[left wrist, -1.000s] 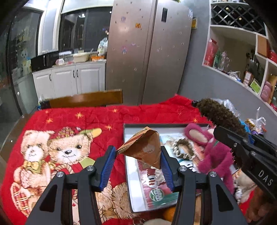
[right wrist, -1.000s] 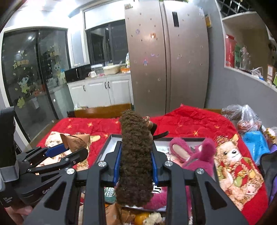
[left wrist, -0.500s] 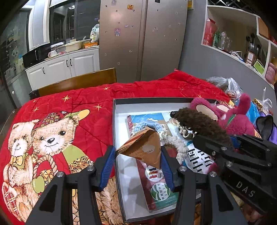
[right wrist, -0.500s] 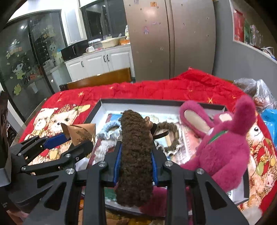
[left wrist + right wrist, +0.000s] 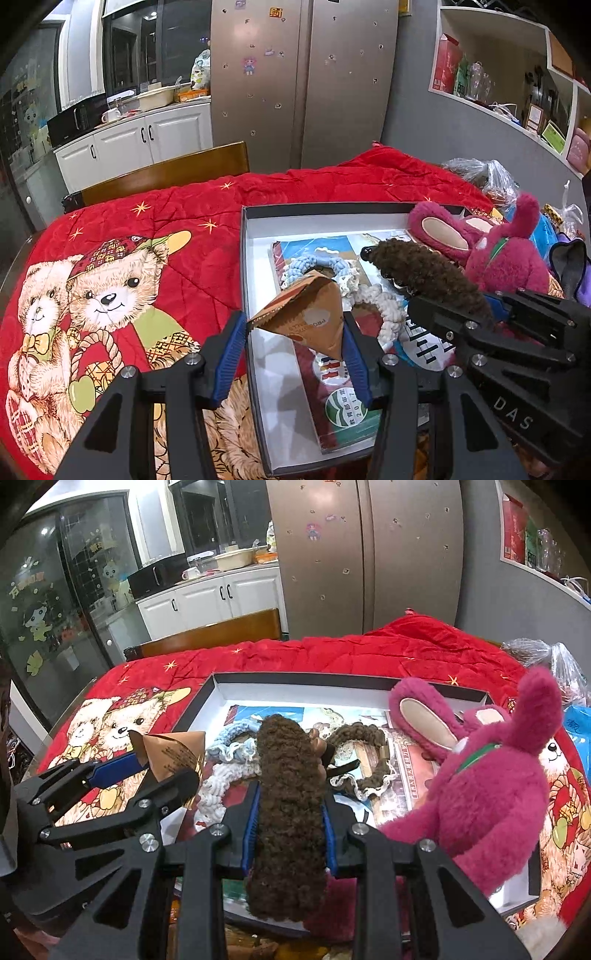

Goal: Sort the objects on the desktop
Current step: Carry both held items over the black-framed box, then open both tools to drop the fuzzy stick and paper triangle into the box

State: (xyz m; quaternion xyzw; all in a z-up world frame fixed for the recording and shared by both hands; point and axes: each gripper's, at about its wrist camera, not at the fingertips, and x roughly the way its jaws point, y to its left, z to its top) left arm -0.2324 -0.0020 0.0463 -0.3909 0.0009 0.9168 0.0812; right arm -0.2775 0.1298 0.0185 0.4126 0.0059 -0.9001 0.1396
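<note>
A brown paper pyramid packet (image 5: 306, 314) is pinched between the blue pads of my left gripper (image 5: 293, 325), above the left part of a shallow dark-rimmed white box (image 5: 325, 208). In the right wrist view the same packet (image 5: 173, 749) and left gripper (image 5: 166, 766) sit at the left. My right gripper (image 5: 290, 805) is shut on a long curly brown plush toy (image 5: 288, 775) that sticks out past both ends of the fingers, over the box (image 5: 332, 677). From the left wrist view that plush (image 5: 417, 266) and the right gripper (image 5: 454, 306) are at the right.
Inside the box lie booklets, a blue rope ring (image 5: 314, 264), a brown ring (image 5: 365, 738) and a pink plush animal (image 5: 491, 786) leaning over the right side. A red bear-print quilt (image 5: 110, 288) covers the table. A wooden chair back (image 5: 166, 173) stands behind; plastic bags (image 5: 487, 177) sit far right.
Both grippers came down toward the box with their loads and tilted further downward, so the box fills more of each view. Since half a second ago they have stayed put.
</note>
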